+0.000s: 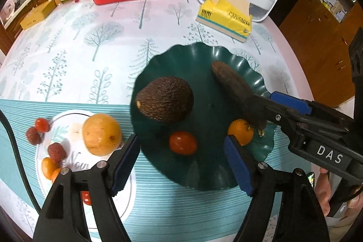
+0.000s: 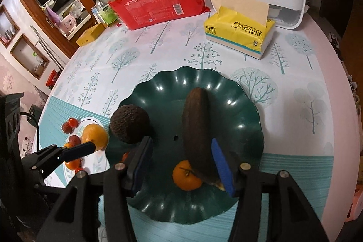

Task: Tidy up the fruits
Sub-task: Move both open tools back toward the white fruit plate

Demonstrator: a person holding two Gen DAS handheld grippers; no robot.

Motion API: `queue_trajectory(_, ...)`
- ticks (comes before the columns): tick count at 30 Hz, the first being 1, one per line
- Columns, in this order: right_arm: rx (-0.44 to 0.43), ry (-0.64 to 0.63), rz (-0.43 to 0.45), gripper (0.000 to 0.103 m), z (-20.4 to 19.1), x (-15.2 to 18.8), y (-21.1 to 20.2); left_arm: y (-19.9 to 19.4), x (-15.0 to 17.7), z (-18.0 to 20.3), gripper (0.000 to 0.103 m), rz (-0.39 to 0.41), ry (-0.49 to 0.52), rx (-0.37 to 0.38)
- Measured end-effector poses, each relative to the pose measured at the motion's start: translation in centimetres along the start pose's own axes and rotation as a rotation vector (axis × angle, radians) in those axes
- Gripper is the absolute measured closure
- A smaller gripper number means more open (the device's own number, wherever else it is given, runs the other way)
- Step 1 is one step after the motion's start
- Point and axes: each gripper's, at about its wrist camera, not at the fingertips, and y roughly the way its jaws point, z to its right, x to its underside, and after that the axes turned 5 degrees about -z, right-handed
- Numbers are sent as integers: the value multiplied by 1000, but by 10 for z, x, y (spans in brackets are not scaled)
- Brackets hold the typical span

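The left gripper (image 1: 181,165) stands with its jaws wide apart over the near edge of the green plate (image 1: 192,56), nothing between its pads; a cherry tomato (image 1: 182,143) lies on the plate just ahead of them. The right gripper (image 2: 181,165) is also parted, its pads either side of the near end of a dark brown banana (image 2: 197,128) without pressing it, and a small orange (image 2: 187,177) lies against that end. An avocado (image 1: 165,99) rests on the plate's left side. Still unsorted on the white plate (image 1: 65,116) to the left sit a large orange (image 1: 102,134), red berries (image 1: 56,152), small tomatoes and small orange fruits. Both deliveries look complete, so the next pick probably comes from the white plate. To do it well, each gripper should lift clear before swinging, so the pads do not nudge the round fruit, and the left should centre on one piece before closing.
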Motion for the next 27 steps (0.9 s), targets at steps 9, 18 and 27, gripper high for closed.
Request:
queue_trajectory(9,4,3,33,48,-15,16,-27,-36,13,-9,22,51,7,19)
queue_trajectory(18,2,19,52,48,-35,38,-53,-82,35,-27,18,98,58,15)
queue_trajectory(27,25,63,89,48,-73,53,-75,-134,44,-82,18,150,72,-9)
